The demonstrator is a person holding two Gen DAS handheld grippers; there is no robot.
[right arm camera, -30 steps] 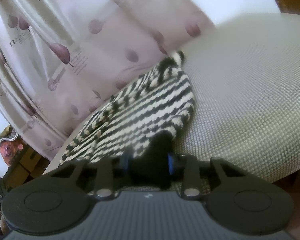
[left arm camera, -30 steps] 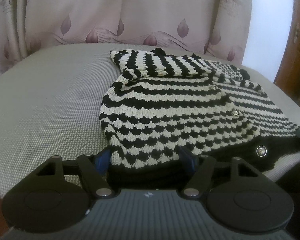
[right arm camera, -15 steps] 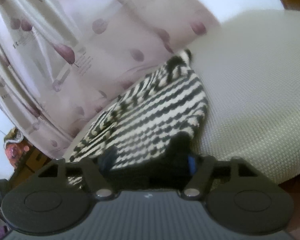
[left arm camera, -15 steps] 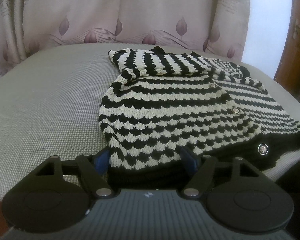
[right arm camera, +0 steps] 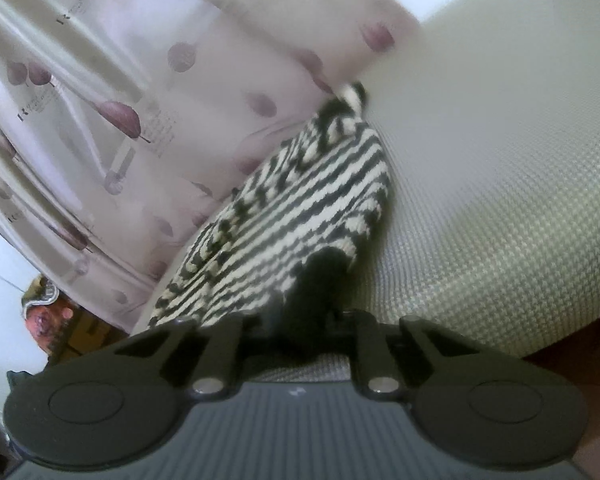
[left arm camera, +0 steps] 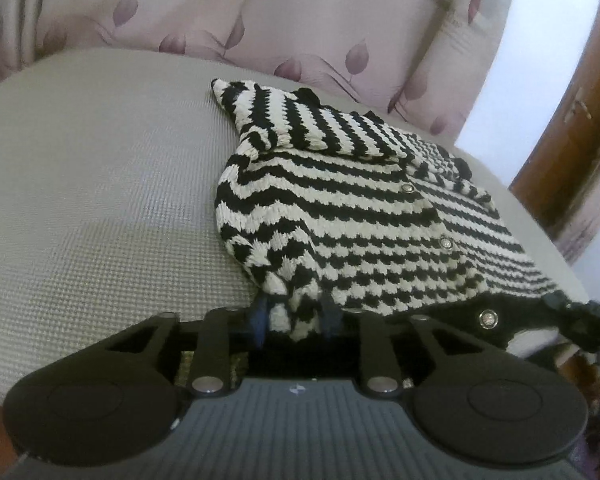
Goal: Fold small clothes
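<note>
Both grippers pinch the near hem of the striped cardigan on the bench.

Left gripper [left arm camera: 294, 318] is pressed together on a bunched fold of the black-and-white cardigan [left arm camera: 364, 216], which extends ahead and to its right across the grey woven bench [left arm camera: 92, 184]; metal buttons [left arm camera: 446, 243] run along the placket. Right gripper [right arm camera: 312, 312] clamps the black hem, the cardigan [right arm camera: 300, 216] stretching ahead and left toward the leaf-print curtain [right arm camera: 140, 92].
</note>
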